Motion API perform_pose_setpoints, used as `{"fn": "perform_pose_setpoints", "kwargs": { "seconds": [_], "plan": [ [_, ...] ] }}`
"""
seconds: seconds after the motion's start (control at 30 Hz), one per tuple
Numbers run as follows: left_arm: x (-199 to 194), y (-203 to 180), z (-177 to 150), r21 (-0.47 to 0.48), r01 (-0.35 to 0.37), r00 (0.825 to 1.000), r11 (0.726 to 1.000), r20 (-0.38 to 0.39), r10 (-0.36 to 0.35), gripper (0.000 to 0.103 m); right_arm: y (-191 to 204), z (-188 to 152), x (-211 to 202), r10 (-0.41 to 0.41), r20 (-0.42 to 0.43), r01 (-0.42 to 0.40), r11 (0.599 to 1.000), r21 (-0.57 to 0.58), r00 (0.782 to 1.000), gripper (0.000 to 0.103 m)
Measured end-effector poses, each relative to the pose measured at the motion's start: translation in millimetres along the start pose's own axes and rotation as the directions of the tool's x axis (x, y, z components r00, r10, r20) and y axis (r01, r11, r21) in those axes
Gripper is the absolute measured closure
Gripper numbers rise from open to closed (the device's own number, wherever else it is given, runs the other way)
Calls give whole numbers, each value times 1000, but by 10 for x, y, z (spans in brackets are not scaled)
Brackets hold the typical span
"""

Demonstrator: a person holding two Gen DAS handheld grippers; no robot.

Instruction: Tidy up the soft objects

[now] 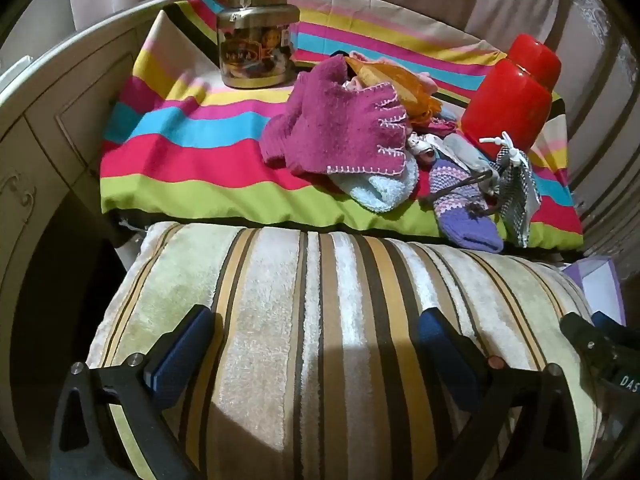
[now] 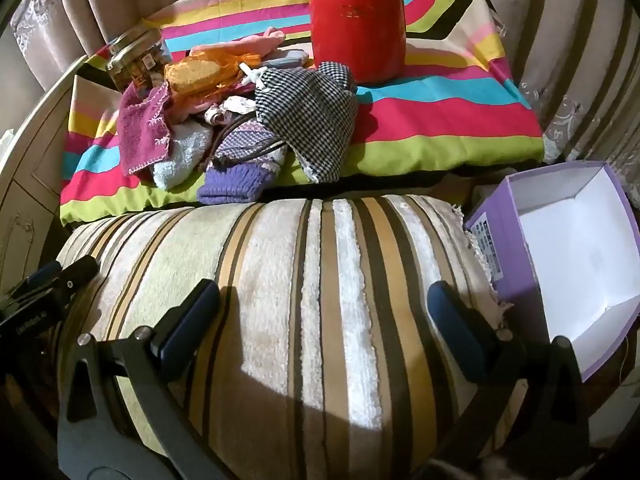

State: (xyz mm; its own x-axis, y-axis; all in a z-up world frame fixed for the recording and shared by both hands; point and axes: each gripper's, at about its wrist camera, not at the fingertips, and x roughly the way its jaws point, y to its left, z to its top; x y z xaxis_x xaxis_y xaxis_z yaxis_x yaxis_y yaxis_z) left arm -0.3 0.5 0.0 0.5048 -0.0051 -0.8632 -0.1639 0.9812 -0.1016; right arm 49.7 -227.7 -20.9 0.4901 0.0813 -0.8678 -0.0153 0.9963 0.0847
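Warm directional light, hard shadows, fisheye-warped edges

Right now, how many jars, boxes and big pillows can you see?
Jars: 2, the red jar and the gold-lidded jar.
Boxes: 1, the open purple box.
Pillows: 1, the striped pillow.
Total: 4.

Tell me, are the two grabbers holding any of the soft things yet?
No. The left gripper and right gripper both hover with jaws wide open above the striped pillow, holding nothing. The pile of soft clothes lies untouched.
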Motion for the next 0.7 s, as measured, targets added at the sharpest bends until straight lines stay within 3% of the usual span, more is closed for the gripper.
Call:
{"fn": "perform_pose_setpoints", "kwargs": {
  "seconds": [0.3,0.43,0.7],
  "plan": [
    [-22,14,-34,2,24,999,1000,-28,-24,0,3,-2,-9,6,-9,-7,1000,-29,1000,0],
    [35,-6,-54,28,6,1000,1000,0,-6,0,-34,26,4,30,-18,-30,999,-36,999,0],
    [1,-29,-4,21,0,1000,1000,-15,0,0,55,41,-6,-39,21,41,996,-73,999,0]
  ]
}}
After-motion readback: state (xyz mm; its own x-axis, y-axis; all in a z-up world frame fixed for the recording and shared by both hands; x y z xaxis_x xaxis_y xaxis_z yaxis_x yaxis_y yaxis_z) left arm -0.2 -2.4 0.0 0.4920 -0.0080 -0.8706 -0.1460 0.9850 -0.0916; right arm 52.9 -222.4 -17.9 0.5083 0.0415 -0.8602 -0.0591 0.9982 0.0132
